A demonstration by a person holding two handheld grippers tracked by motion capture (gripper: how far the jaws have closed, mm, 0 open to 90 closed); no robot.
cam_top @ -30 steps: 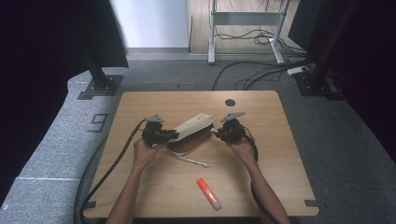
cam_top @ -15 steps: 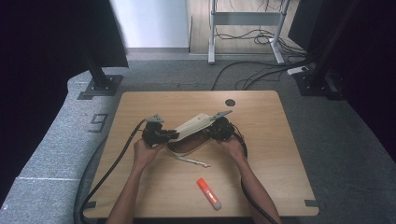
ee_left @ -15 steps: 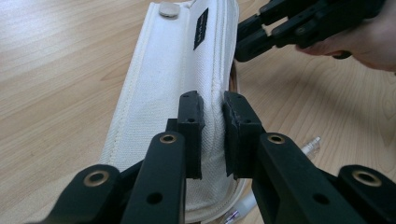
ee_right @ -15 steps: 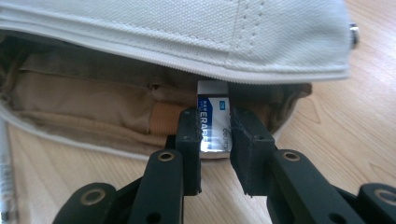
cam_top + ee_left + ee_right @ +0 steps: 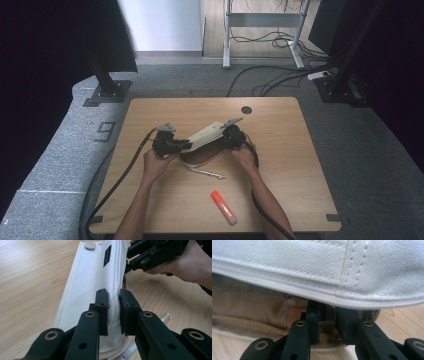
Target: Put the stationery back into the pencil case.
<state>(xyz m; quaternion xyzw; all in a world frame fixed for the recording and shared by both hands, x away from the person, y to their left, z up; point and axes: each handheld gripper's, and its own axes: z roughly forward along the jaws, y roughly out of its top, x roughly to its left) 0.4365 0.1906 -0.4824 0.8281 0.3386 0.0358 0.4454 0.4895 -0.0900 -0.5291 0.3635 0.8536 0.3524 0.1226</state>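
A white fabric pencil case (image 5: 205, 136) lies across the middle of the wooden table (image 5: 300, 165), its zip partly undone and a brown lining (image 5: 249, 307) showing. My left gripper (image 5: 113, 293) is shut on the case's white edge seam (image 5: 85, 282) at its left end. My right gripper (image 5: 327, 306) sits at the zip line (image 5: 362, 302) near the other end, jaws close together with a small dark piece, seemingly the zipper pull, pinched between them. In the high view the left gripper (image 5: 182, 146) and right gripper (image 5: 227, 137) face each other across the case.
A clear pen (image 5: 207, 173) lies just in front of the case. An orange and white glue stick (image 5: 222, 206) rests nearer the front edge. A round cable hole (image 5: 246, 109) sits at the back of the table. Cables trail off the front.
My right gripper has slid left along the case toward the left gripper. The left gripper has stayed put, still clamped on the case's edge.
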